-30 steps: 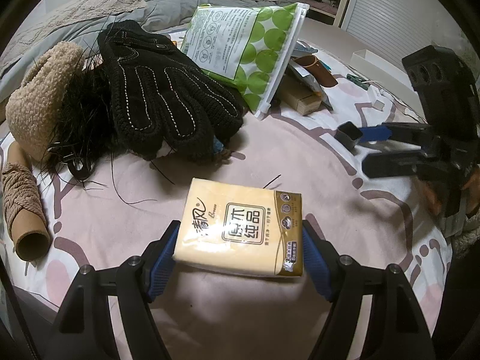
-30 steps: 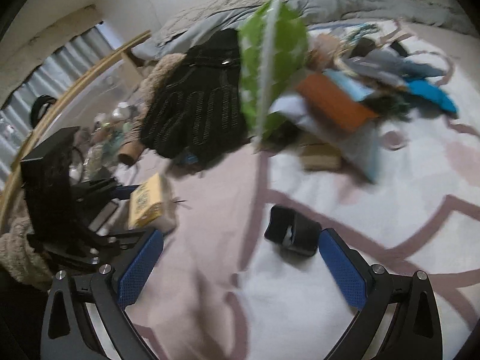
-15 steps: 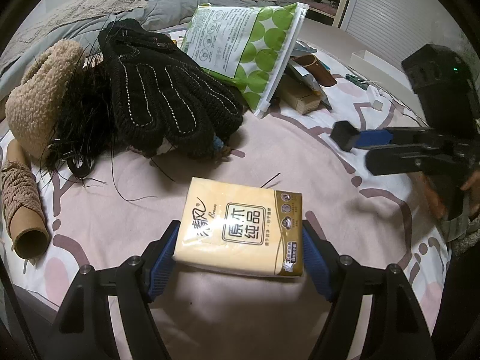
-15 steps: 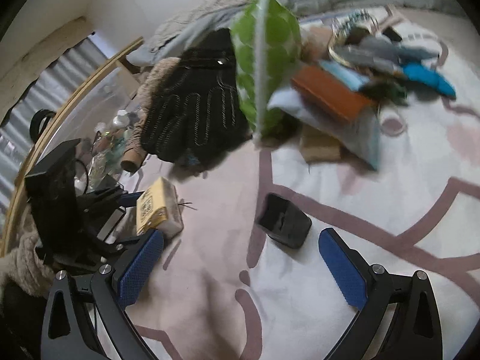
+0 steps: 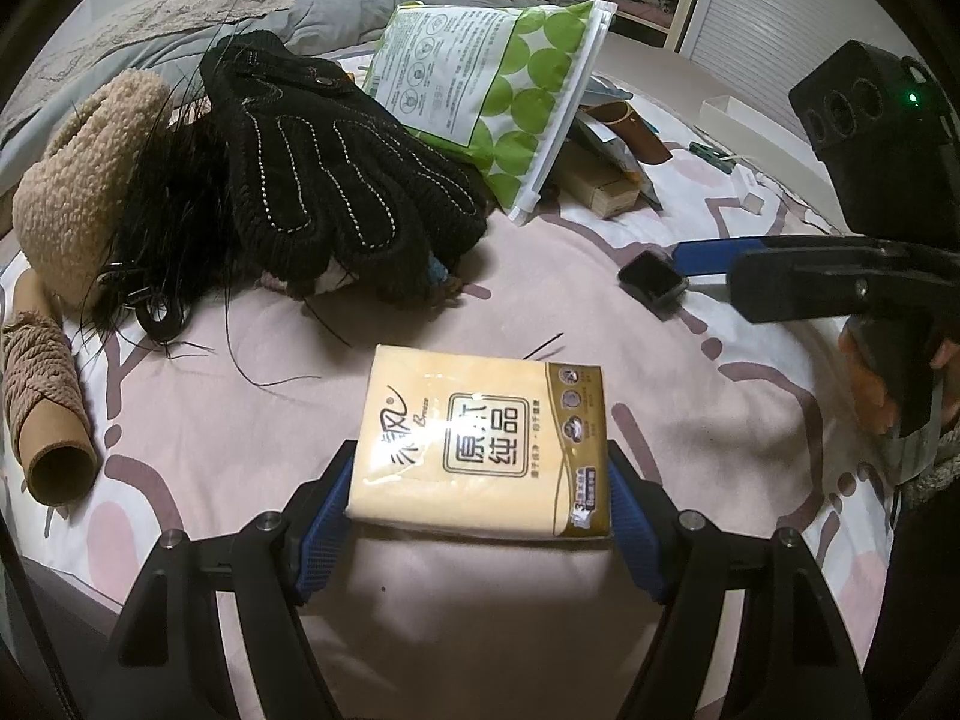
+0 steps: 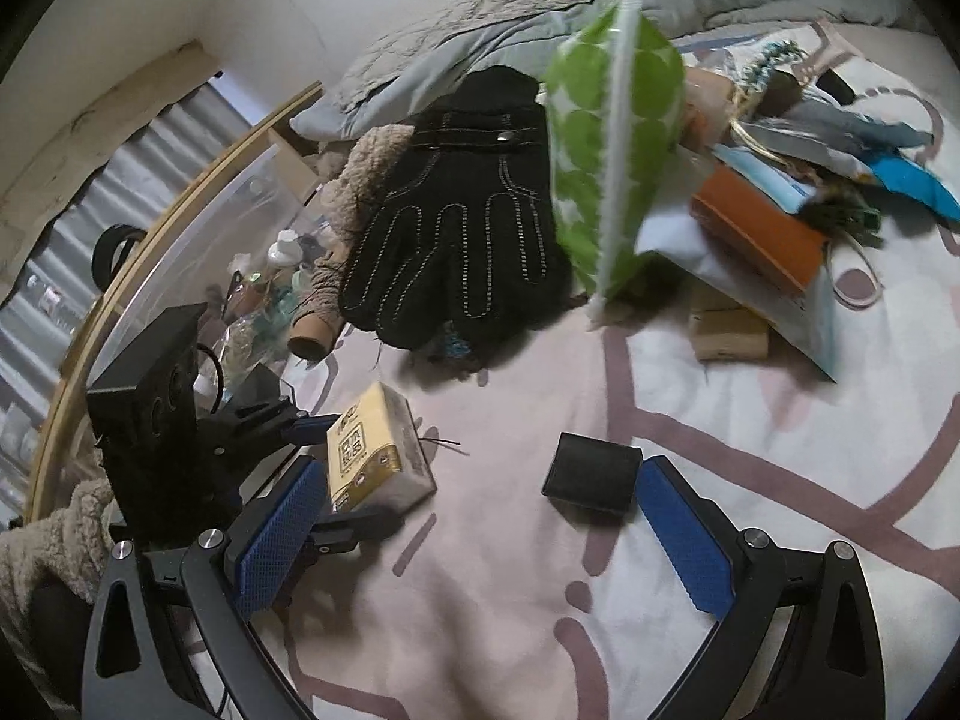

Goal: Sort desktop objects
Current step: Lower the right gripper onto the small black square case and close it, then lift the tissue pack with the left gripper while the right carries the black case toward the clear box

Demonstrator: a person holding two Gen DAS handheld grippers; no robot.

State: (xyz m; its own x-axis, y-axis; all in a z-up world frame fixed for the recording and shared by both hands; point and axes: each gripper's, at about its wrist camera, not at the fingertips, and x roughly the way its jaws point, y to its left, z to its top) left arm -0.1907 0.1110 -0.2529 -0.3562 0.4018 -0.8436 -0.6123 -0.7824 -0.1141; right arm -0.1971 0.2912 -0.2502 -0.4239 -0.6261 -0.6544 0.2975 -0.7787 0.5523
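Note:
My left gripper point(image 5: 480, 474) is shut on a yellow tissue pack point(image 5: 480, 438), held just over the pink patterned bed cover point(image 5: 240, 420); the pack also shows in the right wrist view point(image 6: 378, 450). My right gripper point(image 6: 474, 510) is open and empty. A small black box point(image 6: 591, 473) lies on the cover by its right finger point(image 6: 684, 534), and shows in the left wrist view point(image 5: 653, 279). A pair of black gloves point(image 5: 324, 180) lies behind, also in the right wrist view point(image 6: 456, 222).
A green-dotted zip bag point(image 5: 486, 90) leans on a pile of small items. A beige fleece hat point(image 5: 78, 192), black hair, a cardboard tube wound with twine point(image 5: 48, 396), a wooden block point(image 6: 726, 330) and an orange box point(image 6: 756, 237) lie around.
My right gripper has moved forward over the cover so the black box now lies beside its right finger. My left gripper holds the tissue pack as before.

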